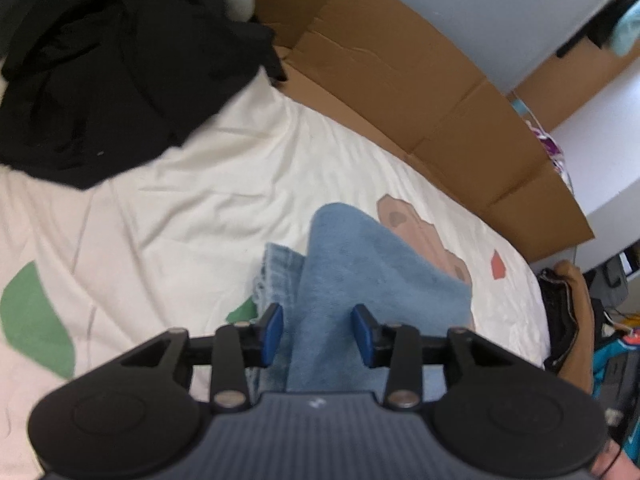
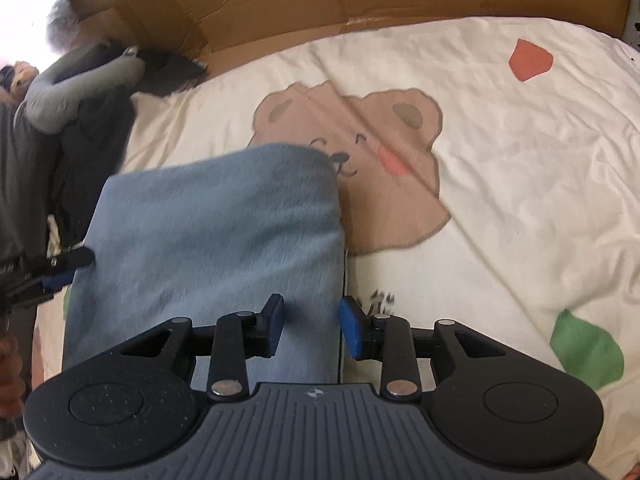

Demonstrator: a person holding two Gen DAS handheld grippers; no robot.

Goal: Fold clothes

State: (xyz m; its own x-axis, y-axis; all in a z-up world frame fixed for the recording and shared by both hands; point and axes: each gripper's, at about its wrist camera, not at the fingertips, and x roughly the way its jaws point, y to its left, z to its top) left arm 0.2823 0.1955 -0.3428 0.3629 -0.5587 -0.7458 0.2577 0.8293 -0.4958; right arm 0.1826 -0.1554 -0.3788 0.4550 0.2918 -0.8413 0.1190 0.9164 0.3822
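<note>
Blue jeans (image 2: 216, 240) folded up, lying on cream bedsheet (image 2: 500, 168) over edge of bear print (image 2: 360, 128). Our left gripper (image 1: 318, 334) sits over denim, jaws partway open, fabric between blue pads (image 1: 272, 334) but we see no squeeze. Our right gripper (image 2: 312, 326) at jeans' right edge, jaws partway open too, one pad over denim, other over sheet, nothing held. Black clothes pile (image 1: 120, 76) further up bed, well apart. Cardboard (image 1: 420, 92) lines far side.
</note>
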